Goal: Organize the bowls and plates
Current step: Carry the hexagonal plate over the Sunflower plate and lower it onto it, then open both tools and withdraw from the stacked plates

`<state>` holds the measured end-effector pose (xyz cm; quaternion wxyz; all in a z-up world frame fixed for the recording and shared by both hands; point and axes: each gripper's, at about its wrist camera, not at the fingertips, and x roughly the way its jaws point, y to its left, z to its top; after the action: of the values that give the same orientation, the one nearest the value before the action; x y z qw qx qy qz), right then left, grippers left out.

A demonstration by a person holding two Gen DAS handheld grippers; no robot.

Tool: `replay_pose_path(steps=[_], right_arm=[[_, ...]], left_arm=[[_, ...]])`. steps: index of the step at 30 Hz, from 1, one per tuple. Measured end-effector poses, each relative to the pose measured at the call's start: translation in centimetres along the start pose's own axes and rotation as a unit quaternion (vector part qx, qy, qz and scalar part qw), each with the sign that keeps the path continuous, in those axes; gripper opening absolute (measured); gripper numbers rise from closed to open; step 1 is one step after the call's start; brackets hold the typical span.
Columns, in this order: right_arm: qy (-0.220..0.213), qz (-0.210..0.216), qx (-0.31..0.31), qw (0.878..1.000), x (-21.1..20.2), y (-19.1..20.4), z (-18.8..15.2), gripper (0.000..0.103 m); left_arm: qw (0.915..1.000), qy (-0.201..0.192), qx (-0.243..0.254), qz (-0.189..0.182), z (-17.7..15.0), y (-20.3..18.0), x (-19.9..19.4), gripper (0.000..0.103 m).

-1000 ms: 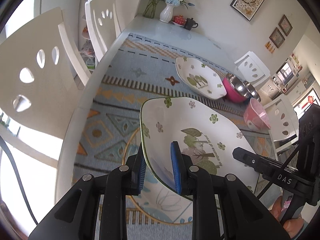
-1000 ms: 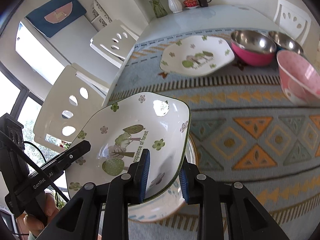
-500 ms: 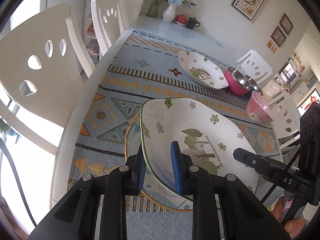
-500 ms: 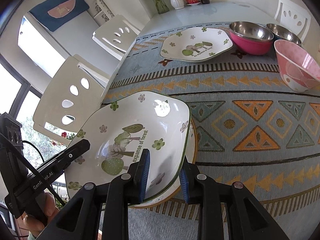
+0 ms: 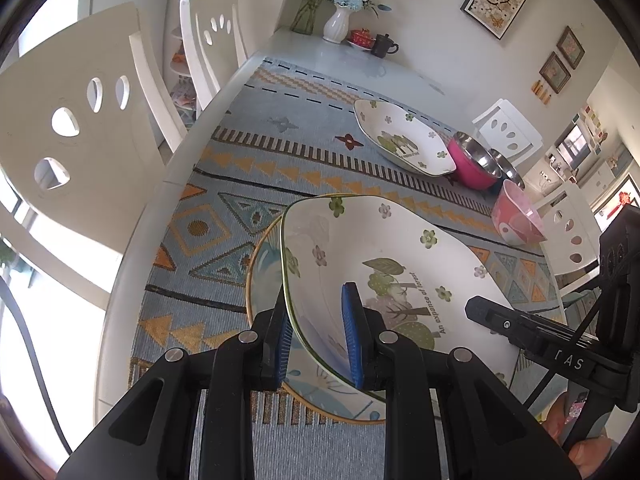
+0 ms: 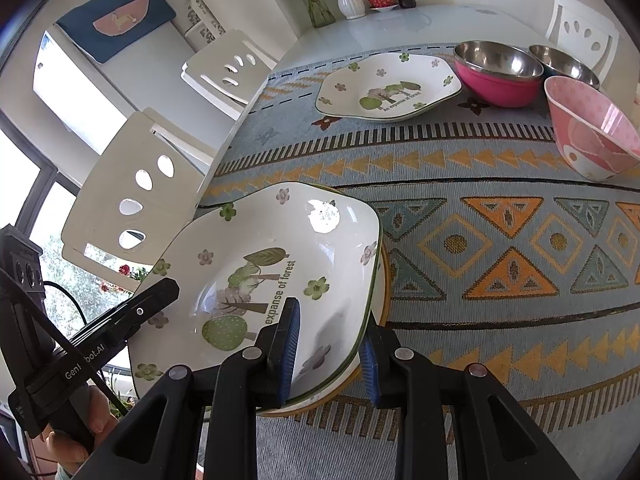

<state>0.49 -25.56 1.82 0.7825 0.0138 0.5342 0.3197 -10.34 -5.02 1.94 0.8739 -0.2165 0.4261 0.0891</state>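
Observation:
A white plate with a forest print (image 5: pixel 380 248) (image 6: pixel 280 240) is held by both grippers. My left gripper (image 5: pixel 316 300) is shut on its left rim, one blue pad inside and one under. My right gripper (image 6: pixel 330 320) is shut on the opposite rim in the same way. The plate lies tilted right over a gold-rimmed plate (image 5: pixel 264 264) (image 6: pixel 385 292) on the patterned cloth; whether the two touch I cannot tell. A second forest plate (image 5: pixel 404 140) (image 6: pixel 388 88) rests farther back on the table.
Behind the far plate stand a pink-sided steel bowl (image 6: pixel 496 76), a second steel bowl (image 6: pixel 564 64) and a pink bowl (image 6: pixel 592 140). White chairs (image 5: pixel 80 120) line the left edge. A vase (image 5: pixel 336 24), a teacup and a dark mug stand at the table's far end.
The table and far dishes have slid slightly upward in both views, and more of the gold-rimmed plate shows under the held plate. Both grips on the plate are unchanged.

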Motion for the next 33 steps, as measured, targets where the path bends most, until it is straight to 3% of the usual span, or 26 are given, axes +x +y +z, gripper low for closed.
replay_pose_path(steps=[33], right_arm=[[0.015,-0.002,0.011,1.000,1.4,0.4,-0.2,0.028]], left_arm=[[0.9999,0.012,-0.004,0.009,-0.3,0.6,1.1,0.020]])
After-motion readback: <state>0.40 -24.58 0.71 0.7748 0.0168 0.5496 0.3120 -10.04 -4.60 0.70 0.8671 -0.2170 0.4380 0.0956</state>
